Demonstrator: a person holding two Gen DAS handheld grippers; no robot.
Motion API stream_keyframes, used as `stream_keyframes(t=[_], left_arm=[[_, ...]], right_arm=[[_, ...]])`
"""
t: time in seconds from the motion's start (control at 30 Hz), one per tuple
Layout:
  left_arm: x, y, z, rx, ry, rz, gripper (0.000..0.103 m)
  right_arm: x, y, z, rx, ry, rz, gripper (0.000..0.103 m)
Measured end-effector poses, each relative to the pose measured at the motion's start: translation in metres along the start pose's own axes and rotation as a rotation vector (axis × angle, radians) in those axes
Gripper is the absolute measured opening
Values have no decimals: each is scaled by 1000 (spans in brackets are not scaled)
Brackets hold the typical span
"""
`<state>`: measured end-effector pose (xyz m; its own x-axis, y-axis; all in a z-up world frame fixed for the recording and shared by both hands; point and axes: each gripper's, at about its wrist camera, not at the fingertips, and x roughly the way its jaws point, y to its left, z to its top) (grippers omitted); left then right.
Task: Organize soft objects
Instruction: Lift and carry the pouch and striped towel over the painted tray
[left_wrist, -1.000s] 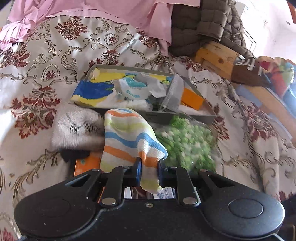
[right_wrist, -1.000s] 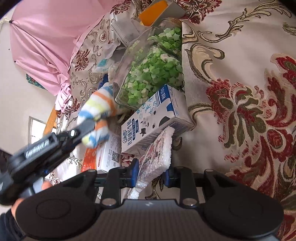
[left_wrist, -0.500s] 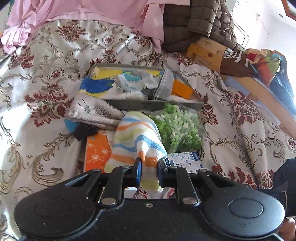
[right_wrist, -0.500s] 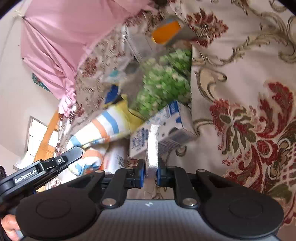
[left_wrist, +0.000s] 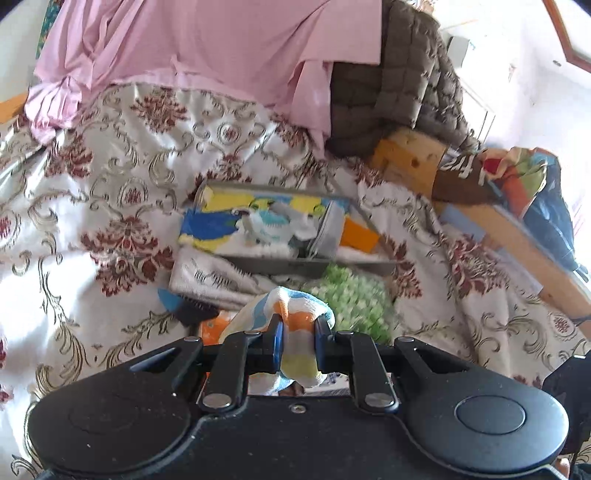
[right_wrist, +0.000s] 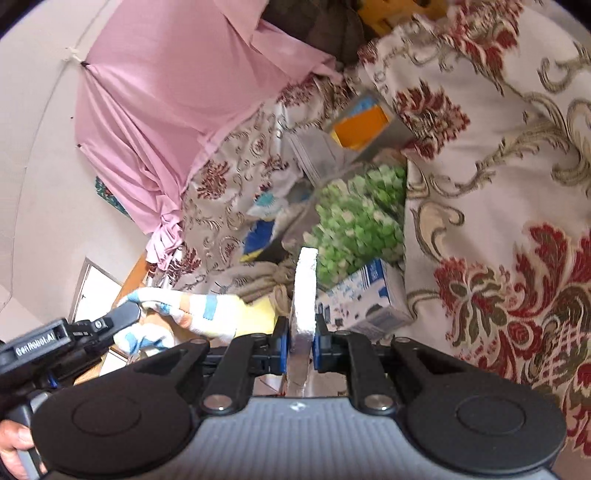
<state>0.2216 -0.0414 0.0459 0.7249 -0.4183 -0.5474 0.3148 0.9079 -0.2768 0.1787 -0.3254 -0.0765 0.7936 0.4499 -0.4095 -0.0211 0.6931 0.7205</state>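
Note:
My left gripper (left_wrist: 298, 326) is shut on a striped sock (left_wrist: 295, 301) with orange, blue and yellow bands, held above the patterned bedspread. Ahead of it lies a grey tray (left_wrist: 295, 264) with several cloths and an orange item inside. In the right wrist view, my right gripper (right_wrist: 298, 343) is shut on a thin white foam sheet (right_wrist: 304, 284), which stands on edge between the pads. The left gripper (right_wrist: 123, 314) and its striped sock (right_wrist: 199, 314) show at the left of that view, with a hand on the handle.
A bag of green and white pieces (left_wrist: 354, 295) lies before the tray, beside a grey towel (left_wrist: 210, 275) and an orange pack (left_wrist: 213, 326). A blue-white carton (right_wrist: 369, 302) sits near the right gripper. Pink cloth (left_wrist: 221, 48), a brown quilted jacket (left_wrist: 399, 85) and wooden boards (left_wrist: 413, 155) lie behind.
The left gripper rose and drew back with the sock, so the tray looks farther away. The right gripper closed on the white foam sheet and lifted it off the bed.

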Motion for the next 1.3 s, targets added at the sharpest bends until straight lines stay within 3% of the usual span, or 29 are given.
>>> stream_keyframes(t=[0.5,0.77,1.0,1.1,1.3], left_arm=[[0,-20,28,5,-65,-39,18],[21,-23,56,14,-107,-28,18],[63,-23,93,35,-152,-19,18],[88,-22,111,30,-185,-26,18],[148,-28,142,7,-269,-61,18]], right_arm=[[-2,13,17,-75,-87,0,14],[26,40,66,-244,-206,-26,14],[66,53,118,-352,-312,-31,14],[75,56,132,-442,-396,-109,14],[95,48,155,-528,-443,-312,14]])
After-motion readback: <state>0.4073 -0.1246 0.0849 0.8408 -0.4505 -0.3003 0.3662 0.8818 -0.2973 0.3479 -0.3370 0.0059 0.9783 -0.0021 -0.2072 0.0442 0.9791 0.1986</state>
